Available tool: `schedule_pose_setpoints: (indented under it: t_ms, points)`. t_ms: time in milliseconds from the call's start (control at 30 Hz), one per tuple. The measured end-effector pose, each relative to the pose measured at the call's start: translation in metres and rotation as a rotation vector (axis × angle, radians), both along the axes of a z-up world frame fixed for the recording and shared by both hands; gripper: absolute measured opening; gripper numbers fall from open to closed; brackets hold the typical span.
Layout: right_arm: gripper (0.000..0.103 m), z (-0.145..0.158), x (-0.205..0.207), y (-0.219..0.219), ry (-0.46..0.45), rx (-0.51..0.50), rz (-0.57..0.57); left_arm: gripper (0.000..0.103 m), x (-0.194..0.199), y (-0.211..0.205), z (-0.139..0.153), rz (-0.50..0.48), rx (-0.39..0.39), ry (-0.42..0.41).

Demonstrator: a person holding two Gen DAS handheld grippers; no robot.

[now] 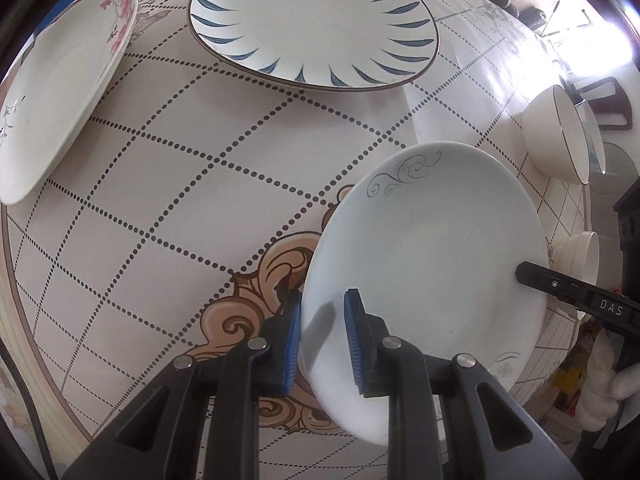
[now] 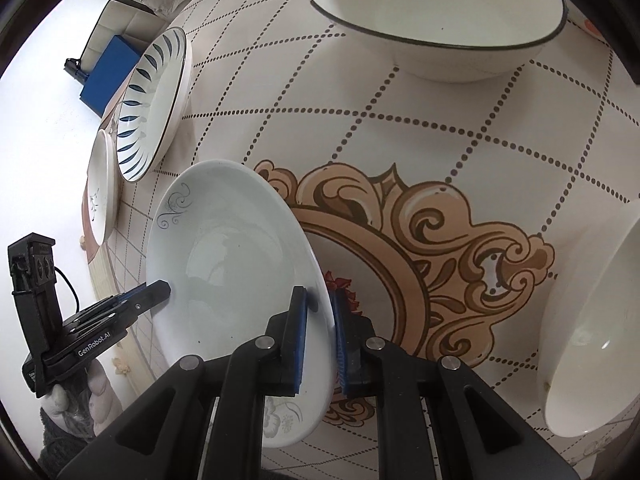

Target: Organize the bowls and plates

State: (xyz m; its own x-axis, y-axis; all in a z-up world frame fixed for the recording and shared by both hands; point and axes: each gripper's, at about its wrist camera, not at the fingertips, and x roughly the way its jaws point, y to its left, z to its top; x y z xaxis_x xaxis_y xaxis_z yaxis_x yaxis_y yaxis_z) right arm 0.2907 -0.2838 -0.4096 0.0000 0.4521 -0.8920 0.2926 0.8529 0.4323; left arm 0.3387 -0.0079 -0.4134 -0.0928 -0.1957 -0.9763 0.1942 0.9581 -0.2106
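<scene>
Left wrist view: the left gripper (image 1: 322, 344) has its blue-padded jaws straddling the near rim of a pale scroll-patterned plate (image 1: 424, 272), one pad under the rim and the other over the plate's face; a gap shows beside the upper pad, so the jaws stand partly open around the rim and firm contact cannot be confirmed. On the far rim of the same plate, the tip of the right gripper (image 1: 524, 274) lies against the edge. Right wrist view: the right gripper (image 2: 322, 340) has both pads closed tight on the rim of the scroll-patterned plate (image 2: 228, 264), which sits tilted over the table's tan ornamental medallion (image 2: 440, 240). The left gripper (image 2: 160, 290) shows at the plate's opposite edge, held by a white-gloved hand (image 2: 76, 396). Elsewhere on the round dotted-grid tabletop (image 1: 200, 160): a blue-leaf plate (image 1: 316, 20) at the far side, a pink-blossom plate (image 1: 60, 92) near the left edge, a dark-rimmed bowl (image 2: 436, 16) lying apart from the plates, and a plain white bowl (image 2: 592, 340) at the right edge. In the left wrist view the dark-rimmed bowl (image 1: 556, 136) stands just beyond the held plate.
</scene>
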Motion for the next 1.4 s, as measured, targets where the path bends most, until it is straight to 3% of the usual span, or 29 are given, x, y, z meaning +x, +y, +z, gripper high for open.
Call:
schedule_pose_setpoints:
  t_ms: [267,467,533,633,700,767,833,933,1100,1400]
  points:
    - [0.018,-0.009,-0.002,0.013,0.019,-0.051,0.008,0.018,-0.003,-0.013,-0.006,0.011,0.015,0.002]
    - [0.019,0.008,0.002,0.023,0.035,-0.157,0.043,0.021,0.005,0.012,0.022,0.069,0.099,-0.045]
    - [0.026,0.023,0.005,0.025,0.009,-0.193,0.053,0.021,0.009,0.026,0.033,0.107,0.111,-0.055]
    - [0.044,0.048,0.012,0.035,-0.059,-0.193,0.068,0.025,0.016,0.052,0.052,0.181,0.100,-0.089]
    - [0.072,0.067,0.020,0.051,-0.119,-0.180,0.090,0.031,0.021,0.071,0.062,0.227,0.117,-0.110]
    - [0.083,0.086,0.033,0.074,-0.191,-0.136,0.121,0.031,0.029,0.090,0.069,0.265,0.131,-0.124]
    - [0.084,0.102,0.050,0.101,-0.254,-0.084,0.157,0.031,0.039,0.111,0.073,0.302,0.139,-0.132]
    - [0.094,0.120,0.078,0.144,-0.342,-0.005,0.202,0.031,0.050,0.142,0.075,0.369,0.125,-0.132]
    - [0.095,0.128,0.138,0.226,-0.405,0.006,0.349,0.032,0.070,0.197,0.074,0.478,0.101,-0.130]
    - [0.095,0.079,0.246,0.321,-0.253,-0.008,0.494,0.031,0.110,0.286,0.034,0.646,-0.034,-0.033]
